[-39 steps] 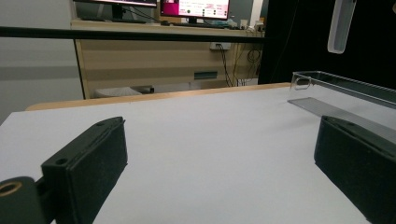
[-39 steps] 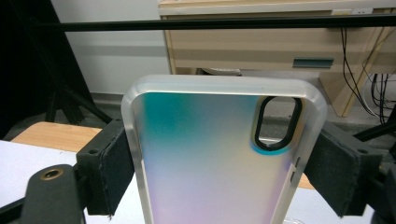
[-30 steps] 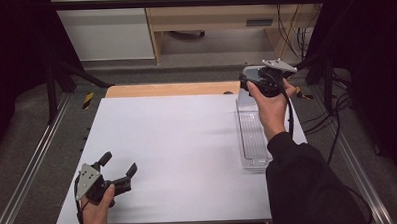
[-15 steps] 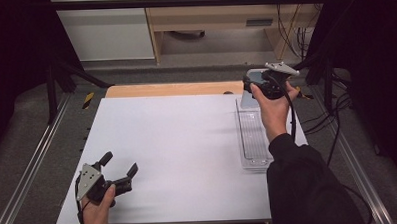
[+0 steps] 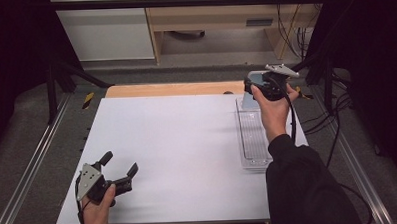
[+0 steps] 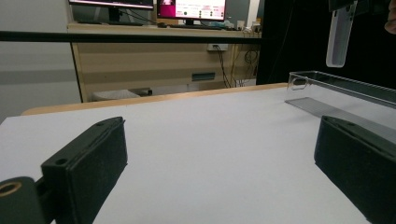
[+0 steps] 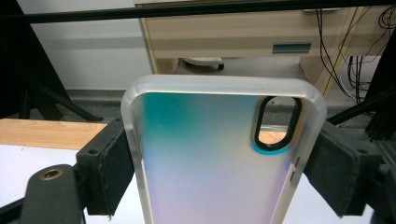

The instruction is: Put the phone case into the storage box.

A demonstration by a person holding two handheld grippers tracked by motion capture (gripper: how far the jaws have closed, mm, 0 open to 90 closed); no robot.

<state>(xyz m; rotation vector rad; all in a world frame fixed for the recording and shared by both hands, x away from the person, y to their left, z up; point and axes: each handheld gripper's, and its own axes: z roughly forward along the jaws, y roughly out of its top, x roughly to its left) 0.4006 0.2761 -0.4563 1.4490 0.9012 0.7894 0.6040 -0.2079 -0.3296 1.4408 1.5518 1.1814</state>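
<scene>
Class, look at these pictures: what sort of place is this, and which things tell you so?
Probably a lab or workshop set up for recording. Computer monitors sit on a wooden bench, loose cables hang behind, and the white table stands inside a metal frame.

We see a lab or test room set up for recording, not a home. A plain white table (image 5: pixel 188 152) sits inside a frame of aluminium rails (image 5: pixel 28 173) running along the left and right edges of the high view, with black struts (image 5: pixel 60 72) and dark curtains (image 5: pixel 9 58) closing off both sides. At the upper right of that view, bundles of cables (image 5: pixel 293 28) hang behind a light wooden desk (image 5: pixel 208 16). In the left gripper view, computer monitors (image 6: pixel 191 9) glow along the top edge. Grey carpet (image 5: pixel 195 74) covers the floor.
</scene>
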